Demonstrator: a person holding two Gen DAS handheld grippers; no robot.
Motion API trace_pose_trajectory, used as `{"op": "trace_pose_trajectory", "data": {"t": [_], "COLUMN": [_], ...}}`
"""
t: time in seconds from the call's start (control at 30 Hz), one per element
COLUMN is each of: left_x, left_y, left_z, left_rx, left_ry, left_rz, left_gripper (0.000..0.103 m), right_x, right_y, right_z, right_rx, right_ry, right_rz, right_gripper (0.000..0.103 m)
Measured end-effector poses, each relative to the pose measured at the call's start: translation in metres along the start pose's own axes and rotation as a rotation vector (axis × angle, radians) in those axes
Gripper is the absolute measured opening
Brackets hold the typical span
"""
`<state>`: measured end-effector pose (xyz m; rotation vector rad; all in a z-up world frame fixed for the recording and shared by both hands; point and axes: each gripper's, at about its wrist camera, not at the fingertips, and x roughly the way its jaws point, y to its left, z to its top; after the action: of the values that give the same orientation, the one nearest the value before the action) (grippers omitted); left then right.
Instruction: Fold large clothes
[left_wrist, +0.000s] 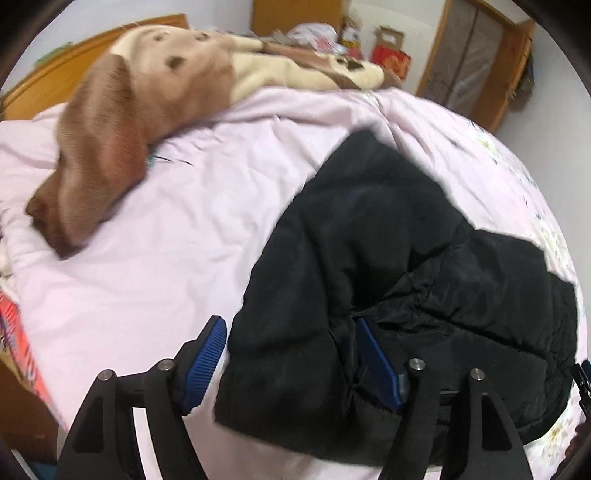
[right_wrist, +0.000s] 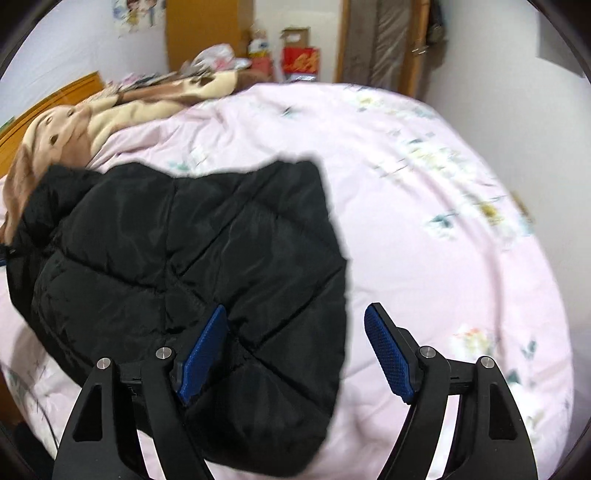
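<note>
On the left of the bed (left_wrist: 147, 236), a brown and cream blanket (left_wrist: 122, 122) lies bunched near the headboard, away from the work. The black padded jacket (left_wrist: 388, 258) lies folded in a compact bundle on the pink sheet. The left tongs (left_wrist: 291, 343) stand wide over its near edge, pressing nothing. The right tongs (right_wrist: 295, 332) are wide too, straddling the other edge, probably because the fold is released and needs no more holding
</note>
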<state>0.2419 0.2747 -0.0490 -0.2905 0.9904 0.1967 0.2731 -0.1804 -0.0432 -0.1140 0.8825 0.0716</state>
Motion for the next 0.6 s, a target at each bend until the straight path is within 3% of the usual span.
{"op": "trace_pose_trajectory", "data": {"t": [0.07, 0.17, 0.43, 0.6], "left_x": [-0.025, -0.045, -0.038, -0.070], "left_y": [-0.001, -0.006, 0.017, 0.000], "left_z": [-0.007, -0.020, -0.040, -0.080], "left_rx": [-0.012, 0.059, 0.102, 0.172], "left_ry": [-0.016, -0.045, -0.074, -0.106], "left_rz": [-0.030, -0.046, -0.099, -0.022], "left_gripper": [0.073, 0.074, 0.074, 0.074], "right_x": [-0.012, -0.036, -0.082, -0.110], "right_y": [-0.003, 0.000, 0.031, 0.049], "right_z": [0.000, -0.005, -0.031, -0.050], "right_rx": [0.037, 0.056, 0.057, 0.063], "right_ry": [-0.014, -0.030, -0.051, -0.066], "right_rz": [-0.007, 0.011, 0.057, 0.059], "right_gripper": [0.077, 0.077, 0.077, 0.077]}}
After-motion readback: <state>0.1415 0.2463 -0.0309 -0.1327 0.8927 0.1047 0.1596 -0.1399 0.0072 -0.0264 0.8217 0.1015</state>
